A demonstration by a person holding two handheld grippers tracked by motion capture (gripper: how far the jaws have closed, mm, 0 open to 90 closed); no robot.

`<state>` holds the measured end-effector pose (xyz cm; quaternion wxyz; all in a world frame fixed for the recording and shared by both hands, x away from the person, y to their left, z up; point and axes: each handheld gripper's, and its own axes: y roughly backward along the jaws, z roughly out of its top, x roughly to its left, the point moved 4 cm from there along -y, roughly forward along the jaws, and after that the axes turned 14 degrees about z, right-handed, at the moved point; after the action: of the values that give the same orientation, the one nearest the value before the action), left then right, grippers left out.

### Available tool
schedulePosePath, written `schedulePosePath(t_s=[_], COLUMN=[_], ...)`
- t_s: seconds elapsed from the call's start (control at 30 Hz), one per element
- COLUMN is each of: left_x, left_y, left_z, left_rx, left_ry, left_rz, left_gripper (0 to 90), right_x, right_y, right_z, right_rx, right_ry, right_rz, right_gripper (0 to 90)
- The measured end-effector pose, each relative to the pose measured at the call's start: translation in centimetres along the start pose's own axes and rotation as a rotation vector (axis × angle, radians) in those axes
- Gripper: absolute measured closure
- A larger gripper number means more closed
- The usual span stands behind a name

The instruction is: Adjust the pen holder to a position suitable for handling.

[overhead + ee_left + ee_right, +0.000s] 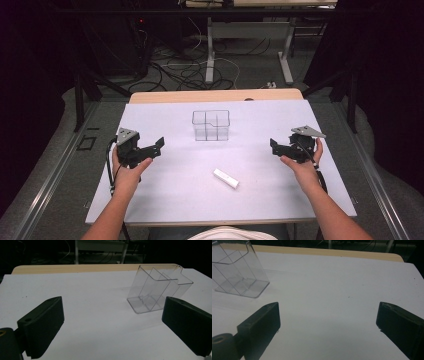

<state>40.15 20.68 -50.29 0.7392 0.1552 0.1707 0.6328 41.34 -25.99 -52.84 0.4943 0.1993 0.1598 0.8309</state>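
A clear plastic organizer box (pixel 211 125) with inner dividers stands upright at the middle back of the white table mat (pixel 175 175). A small white stick-shaped object (pixel 226 178) lies flat in front of it, nearer the person. My left gripper (pixel 156 149) hovers at the left of the mat, jaws wide apart and nothing between them; in the left gripper view the clear box (pixel 157 290) lies ahead to the right. My right gripper (pixel 275 148) hovers at the right side, also open and holding nothing, with the clear box (pixel 238 272) at its upper left.
The mat covers a wooden table whose bare far edge (pixel 215 95) shows behind the box. Beyond it are table legs (pixel 210 50) and loose cables (pixel 185 72) on the floor. Dark frame bars stand at both sides.
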Motion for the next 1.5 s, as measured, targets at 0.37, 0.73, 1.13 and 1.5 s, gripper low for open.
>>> schedulePosePath(t_s=[0.37, 0.73, 1.13, 1.5], left_x=[-2.1, -4.4, -6.1, -7.0], left_y=[-1.0, -2.0, -4.0, -6.9], left_z=[2.7, 6.2, 8.7, 8.8], left_rx=[0.026, 0.009, -0.002, 0.05], left_ry=[0.005, -0.01, -0.03, -0.044], left_rz=[-0.043, -0.073, -0.071, -0.049], left_gripper=[15.6, 16.3, 23.8, 36.8], right_x=[0.0, -0.2, -0.5, -0.7], right_y=[-0.5, -0.2, 0.0, -0.2], right_z=[-0.5, -0.8, -0.9, -1.0], right_rx=[0.022, 0.02, 0.02, 0.024], right_ry=[-0.028, -0.03, -0.058, -0.058], right_rz=[0.011, 0.007, -0.001, 0.0], right_gripper=[11.2, 12.9, 14.1, 14.3])
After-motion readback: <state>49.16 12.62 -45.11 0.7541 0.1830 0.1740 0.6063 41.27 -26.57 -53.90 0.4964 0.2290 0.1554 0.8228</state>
